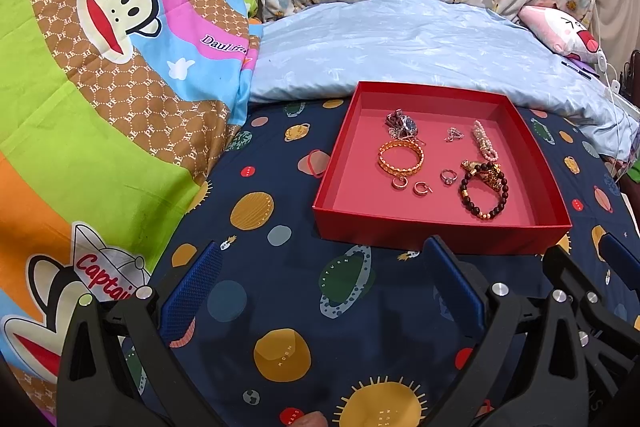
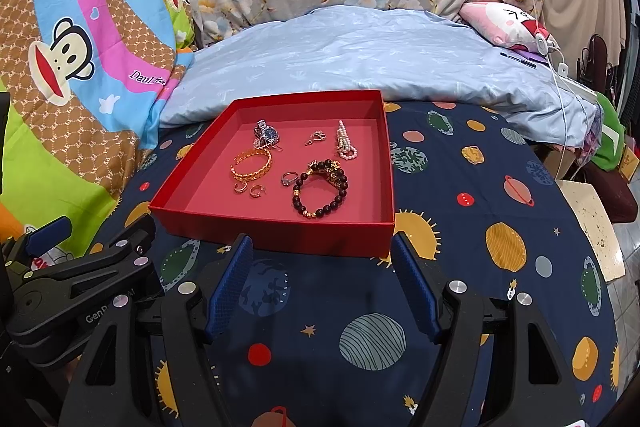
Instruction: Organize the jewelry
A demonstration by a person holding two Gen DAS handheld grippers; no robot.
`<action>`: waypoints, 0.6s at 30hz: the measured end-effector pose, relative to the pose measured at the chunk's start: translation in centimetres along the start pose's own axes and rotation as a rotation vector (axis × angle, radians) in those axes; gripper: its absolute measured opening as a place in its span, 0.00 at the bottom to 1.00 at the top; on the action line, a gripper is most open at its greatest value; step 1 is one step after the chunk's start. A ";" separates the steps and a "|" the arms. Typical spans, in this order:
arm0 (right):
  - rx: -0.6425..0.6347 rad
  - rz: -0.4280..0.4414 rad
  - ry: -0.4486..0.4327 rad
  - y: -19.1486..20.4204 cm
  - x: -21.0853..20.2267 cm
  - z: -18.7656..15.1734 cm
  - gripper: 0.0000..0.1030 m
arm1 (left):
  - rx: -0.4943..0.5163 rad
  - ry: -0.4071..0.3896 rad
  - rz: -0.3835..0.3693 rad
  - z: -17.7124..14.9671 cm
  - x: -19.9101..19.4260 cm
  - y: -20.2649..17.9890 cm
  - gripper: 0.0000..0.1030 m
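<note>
trays: 1 red tray (image 2: pixel 280 239) | bracelets: 3 | rings/earrings: 3 | watches: 1 watch (image 2: pixel 267 135) | pendants: 1

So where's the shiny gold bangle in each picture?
Left wrist view: the gold bangle lies inside the red box, right of centre, just below the watch.
Right wrist view: the gold bangle sits left of centre, in the box's left half.
Shared landmark: the dark bead bracelet lies to its right in both.

"saturn", "moon" on planet sheet (image 1: pixel 280 299)
</note>
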State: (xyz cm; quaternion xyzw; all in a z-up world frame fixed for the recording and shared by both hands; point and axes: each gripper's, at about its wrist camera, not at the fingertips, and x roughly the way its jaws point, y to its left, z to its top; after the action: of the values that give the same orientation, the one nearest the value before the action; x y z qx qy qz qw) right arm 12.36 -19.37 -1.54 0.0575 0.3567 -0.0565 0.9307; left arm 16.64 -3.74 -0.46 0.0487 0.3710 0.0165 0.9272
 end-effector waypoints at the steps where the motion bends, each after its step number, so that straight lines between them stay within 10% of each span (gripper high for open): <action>1: 0.000 0.000 0.000 0.0 0.0 0.0 0.68 | 0.001 0.001 0.000 0.0 0.0 0.0 0.95; 18: -0.012 -0.007 -0.004 -0.1 -0.3 0.1 0.68 | -0.002 -0.005 0.002 -0.1 -0.2 0.2 0.95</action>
State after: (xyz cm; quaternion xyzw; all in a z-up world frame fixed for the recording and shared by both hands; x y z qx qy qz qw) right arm 12.16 -19.43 -1.26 0.0505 0.3555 -0.0577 0.9315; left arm 16.39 -3.53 -0.41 0.0483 0.3686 0.0179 0.9282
